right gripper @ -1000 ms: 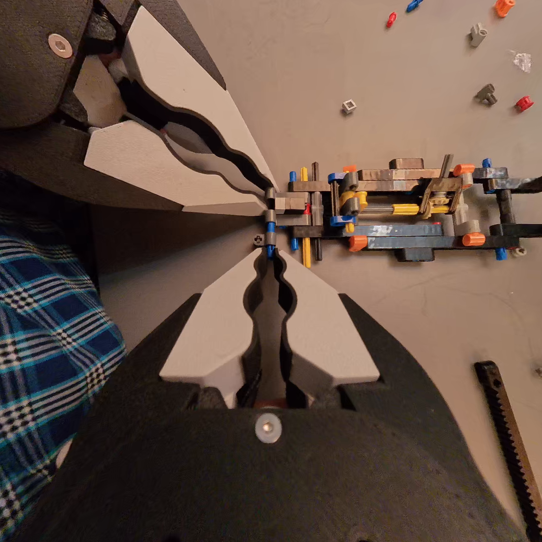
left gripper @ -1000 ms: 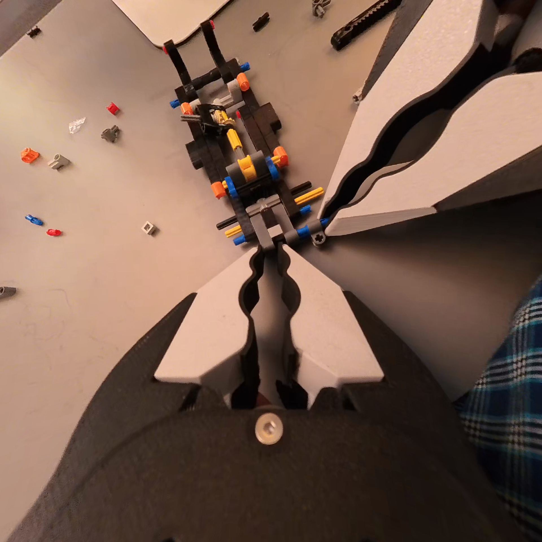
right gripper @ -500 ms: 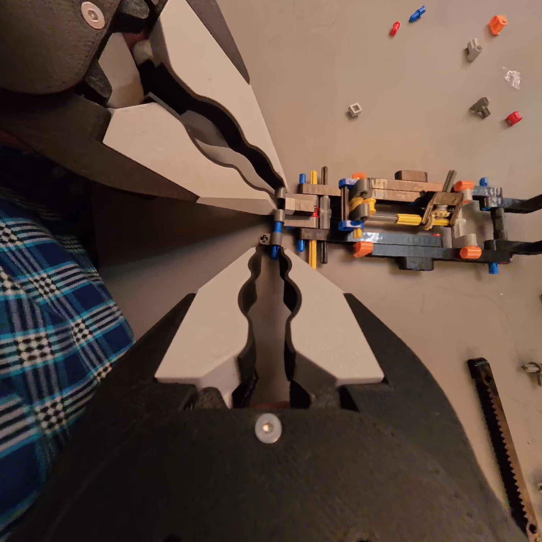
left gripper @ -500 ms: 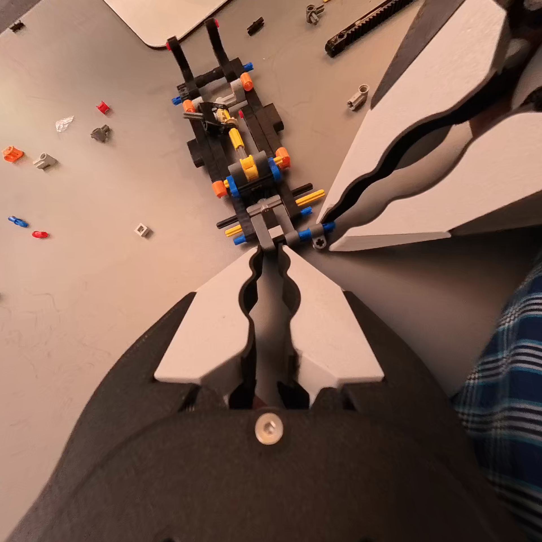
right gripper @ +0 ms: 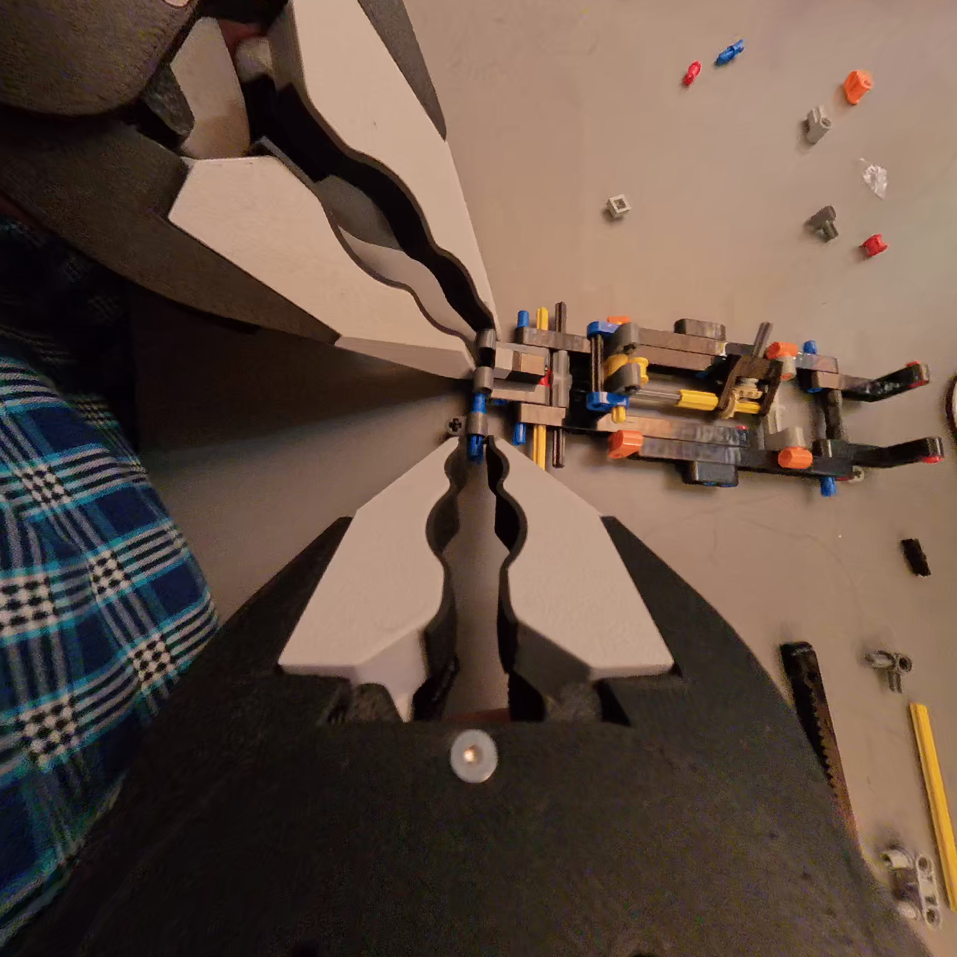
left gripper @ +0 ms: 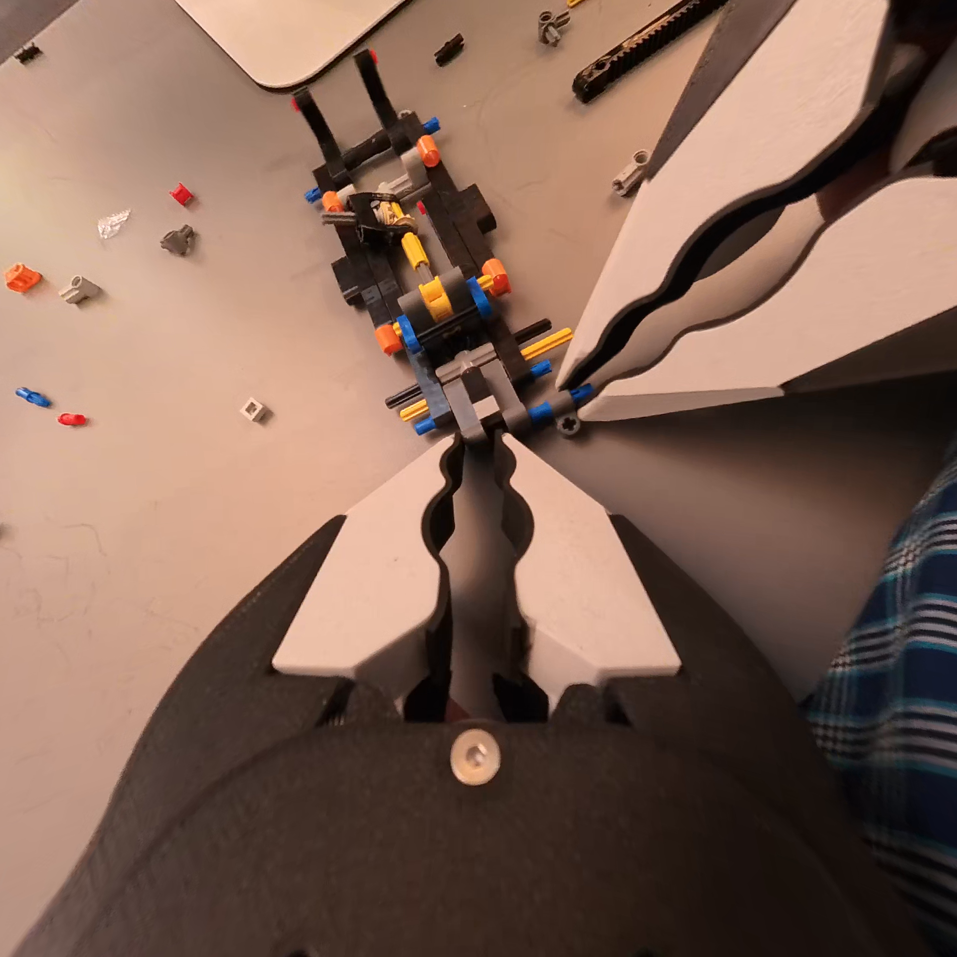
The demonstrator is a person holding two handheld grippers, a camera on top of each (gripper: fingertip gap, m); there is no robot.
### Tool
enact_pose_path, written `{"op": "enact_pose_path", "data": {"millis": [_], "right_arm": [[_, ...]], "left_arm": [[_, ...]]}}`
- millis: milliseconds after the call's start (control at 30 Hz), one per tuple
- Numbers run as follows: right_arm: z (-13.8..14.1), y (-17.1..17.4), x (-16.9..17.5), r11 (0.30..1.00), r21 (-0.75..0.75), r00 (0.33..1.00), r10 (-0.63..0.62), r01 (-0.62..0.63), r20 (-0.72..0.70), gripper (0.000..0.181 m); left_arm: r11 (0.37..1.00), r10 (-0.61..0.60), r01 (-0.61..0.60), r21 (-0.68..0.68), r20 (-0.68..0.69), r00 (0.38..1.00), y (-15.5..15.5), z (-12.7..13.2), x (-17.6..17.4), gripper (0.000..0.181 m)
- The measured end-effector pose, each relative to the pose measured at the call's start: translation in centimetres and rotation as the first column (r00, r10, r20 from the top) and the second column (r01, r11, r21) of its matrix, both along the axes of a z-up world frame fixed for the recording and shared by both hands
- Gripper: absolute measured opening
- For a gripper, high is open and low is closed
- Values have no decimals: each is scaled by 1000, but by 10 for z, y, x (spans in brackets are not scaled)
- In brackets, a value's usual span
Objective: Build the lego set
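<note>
A long black lego chassis with yellow, blue and orange parts lies on the grey table; it also shows in the right wrist view. My left gripper is shut on the grey beam at the chassis's near end. My right gripper is shut on a blue pin that runs through a grey connector at that same end. The right gripper comes in from the upper right in the left wrist view. The left gripper comes in from the upper left in the right wrist view.
Small loose pieces lie beside the chassis: a red one, an orange one, a pale square one. A black toothed rack and a yellow axle lie beyond. A white board is behind the chassis. A plaid sleeve is close by. The tips of both grippers are at nearly the same place.
Both grippers keep their hold on the chassis's end. The right gripper has swung a little, and a light grey connector behind it now shows. Both views have shifted slightly.
</note>
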State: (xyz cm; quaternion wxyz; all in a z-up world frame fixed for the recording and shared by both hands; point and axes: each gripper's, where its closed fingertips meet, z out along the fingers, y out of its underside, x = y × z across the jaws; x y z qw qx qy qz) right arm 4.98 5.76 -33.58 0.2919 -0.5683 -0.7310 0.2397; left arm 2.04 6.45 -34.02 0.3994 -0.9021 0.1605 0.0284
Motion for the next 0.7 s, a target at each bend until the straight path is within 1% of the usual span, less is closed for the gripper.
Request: {"op": "enact_pose_path", "data": {"millis": [133, 333, 433, 567, 700], "right_arm": [[1, -3, -2, 999, -46, 1000, 5, -5, -6, 1], [2, -2, -3, 982, -176, 998, -65, 61, -17, 1], [2, -2, -3, 980, -182, 996, -86, 80, -22, 1], [2, -6, -4, 985, -160, 997, -74, 69, -25, 1], [3, -8, -4, 977, -195, 995, -95, 87, -31, 1]], "left_arm": [[1000, -16, 16, 0, -13, 1000, -1, 0, -2, 9], [999, -32, 32, -1, -5, 999, 0, 0, -2, 8], [1000, -31, 31, 1, -11, 999, 0, 0, -2, 8], [1000, -23, 23, -1, -12, 1000, 0, 0, -3, 7], [1000, -18, 18, 3, -20, 1000, -1, 0, -4, 7]]}}
